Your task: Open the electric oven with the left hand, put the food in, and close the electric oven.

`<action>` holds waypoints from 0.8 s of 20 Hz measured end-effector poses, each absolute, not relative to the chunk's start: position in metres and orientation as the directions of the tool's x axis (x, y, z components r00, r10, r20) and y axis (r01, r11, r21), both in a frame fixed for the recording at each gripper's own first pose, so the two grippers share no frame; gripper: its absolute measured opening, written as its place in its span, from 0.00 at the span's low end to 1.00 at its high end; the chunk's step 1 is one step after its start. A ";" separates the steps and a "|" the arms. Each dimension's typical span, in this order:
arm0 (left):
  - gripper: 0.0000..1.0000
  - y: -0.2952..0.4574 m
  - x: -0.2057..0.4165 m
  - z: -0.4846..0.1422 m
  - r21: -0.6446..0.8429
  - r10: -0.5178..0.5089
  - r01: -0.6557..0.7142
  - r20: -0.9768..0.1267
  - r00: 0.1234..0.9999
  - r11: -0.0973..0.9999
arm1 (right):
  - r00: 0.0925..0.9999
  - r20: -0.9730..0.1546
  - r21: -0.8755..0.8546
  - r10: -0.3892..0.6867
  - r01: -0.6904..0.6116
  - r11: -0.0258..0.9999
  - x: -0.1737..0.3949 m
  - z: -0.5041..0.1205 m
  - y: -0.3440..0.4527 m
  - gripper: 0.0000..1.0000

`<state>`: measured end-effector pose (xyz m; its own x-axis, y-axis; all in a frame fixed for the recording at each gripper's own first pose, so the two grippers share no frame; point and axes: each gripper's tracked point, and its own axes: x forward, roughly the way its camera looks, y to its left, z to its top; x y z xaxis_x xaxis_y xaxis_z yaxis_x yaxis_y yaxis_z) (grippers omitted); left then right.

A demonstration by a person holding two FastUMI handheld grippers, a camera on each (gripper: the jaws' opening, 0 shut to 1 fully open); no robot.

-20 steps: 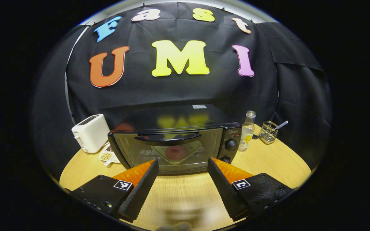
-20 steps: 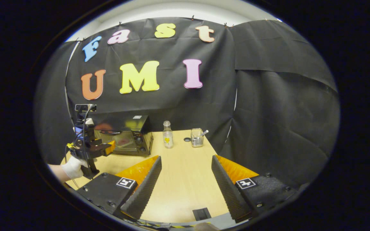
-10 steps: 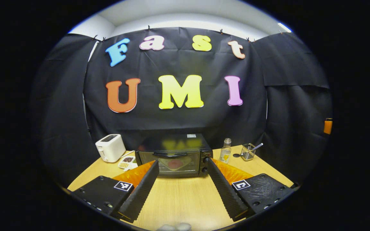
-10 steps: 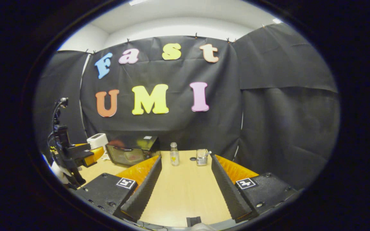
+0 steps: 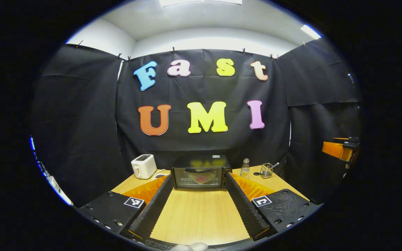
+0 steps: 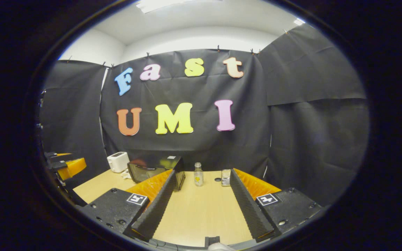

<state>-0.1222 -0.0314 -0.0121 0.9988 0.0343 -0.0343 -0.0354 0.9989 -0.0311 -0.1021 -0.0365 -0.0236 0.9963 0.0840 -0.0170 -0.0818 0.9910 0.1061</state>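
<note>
The black electric oven (image 5: 201, 172) stands at the back of the wooden table (image 5: 197, 216) with its door closed; a plate with red food (image 5: 201, 179) shows through the glass. My left gripper (image 5: 198, 179) is open and empty, held well back from the oven, which sits between its fingertips in the left gripper view. In the right gripper view the oven (image 6: 152, 169) is at the left, partly behind a finger. My right gripper (image 6: 202, 174) is open and empty over the table. The left gripper (image 6: 65, 165) shows at that view's left edge.
A white toaster (image 5: 143, 166) stands left of the oven with a small dish (image 5: 159, 176) beside it. Right of the oven are a clear bottle (image 5: 245, 168) and a wire holder with a utensil (image 5: 267, 170). The other gripper (image 5: 339, 150) shows at the far right.
Both grippers have drawn back and up from the table, so the oven looks much smaller. The oven door stays closed. Both grippers stay open.
</note>
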 end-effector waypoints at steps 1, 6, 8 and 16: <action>0.96 -0.031 -0.122 -0.004 -0.040 0.027 -0.027 -0.017 0.999 0.999 | 0.997 -0.010 0.104 0.077 -0.076 0.992 -0.103 -0.022 -0.036 0.99; 0.96 -0.022 -0.113 0.012 -0.100 -0.012 0.012 0.000 1.000 0.995 | 1.000 -0.014 0.081 0.027 -0.026 0.996 -0.105 -0.018 -0.030 0.99; 0.96 -0.026 -0.111 0.018 -0.115 -0.048 0.050 0.025 0.999 0.992 | 1.000 -0.015 0.079 0.011 -0.010 0.997 -0.107 -0.020 -0.026 0.99; 0.97 -0.031 -0.096 0.023 -0.067 -0.066 0.067 0.020 0.998 0.995 | 0.999 -0.005 0.109 -0.040 0.040 0.993 -0.104 -0.013 -0.041 0.99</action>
<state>-0.0960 -0.0313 0.0227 0.9976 -0.0660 0.0198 0.0672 0.9955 -0.0674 -0.1044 -0.0408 -0.0127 0.9992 -0.0401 -0.0051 0.0404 0.9933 0.1086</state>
